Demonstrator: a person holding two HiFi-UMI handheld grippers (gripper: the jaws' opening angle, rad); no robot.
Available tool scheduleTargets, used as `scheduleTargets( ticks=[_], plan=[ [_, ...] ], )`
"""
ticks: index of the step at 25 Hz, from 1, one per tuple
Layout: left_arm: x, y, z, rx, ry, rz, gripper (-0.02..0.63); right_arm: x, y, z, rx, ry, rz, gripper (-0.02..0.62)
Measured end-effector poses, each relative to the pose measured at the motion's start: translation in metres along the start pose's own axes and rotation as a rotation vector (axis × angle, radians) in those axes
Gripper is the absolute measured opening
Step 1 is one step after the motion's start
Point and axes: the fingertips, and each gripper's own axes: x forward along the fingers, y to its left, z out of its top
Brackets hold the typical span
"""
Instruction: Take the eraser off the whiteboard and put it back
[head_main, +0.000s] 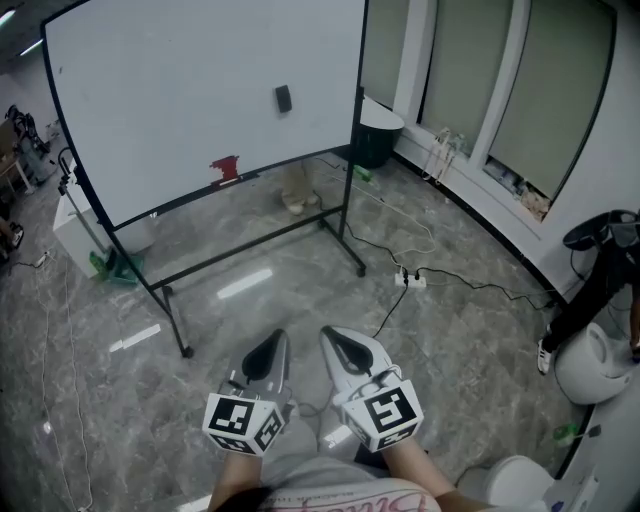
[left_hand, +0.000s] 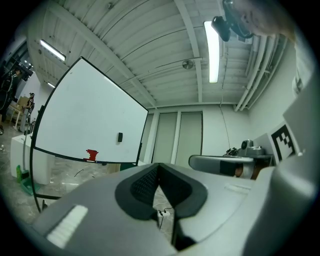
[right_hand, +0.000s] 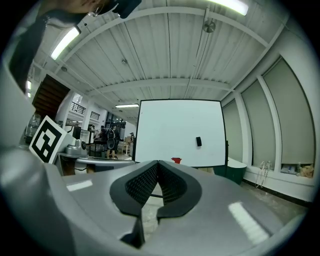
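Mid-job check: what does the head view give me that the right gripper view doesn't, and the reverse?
Head view only: the power strip with its cables on the floor, and the stand's feet under the board.
Right gripper view only: the ceiling light, people far off at left, and a look along the right tool, jaws together with nothing between them.
Both: the whiteboard, the black eraser stuck on it, and the red item at its lower edge.
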Motion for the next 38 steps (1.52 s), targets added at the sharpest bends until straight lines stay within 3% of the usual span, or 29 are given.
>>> scheduleTargets(
  ticks=[5,16,29,38],
  plan=[
    [0.039,0.036,0.010,0.006,-0.003,-0.012,0.000,0.052,-0.019,0.002,0.000,-0.010,0.016,0.002],
    [0.114,0.108,0.028,0.030,0.007,-0.081,0.000,0.150,-0.057,0.020,0.007,-0.024,-0.038,0.002],
    [0.166,0.169,0.026,0.005,0.023,-0.063,0.000,0.224,-0.091,0.017,0.006,-0.007,-0.051,0.002],
    [0.241,0.216,0.035,0.000,0.021,-0.017,0.000,0.293,-0.153,0.015,0.017,0.012,-0.059,0.002]
  ],
)
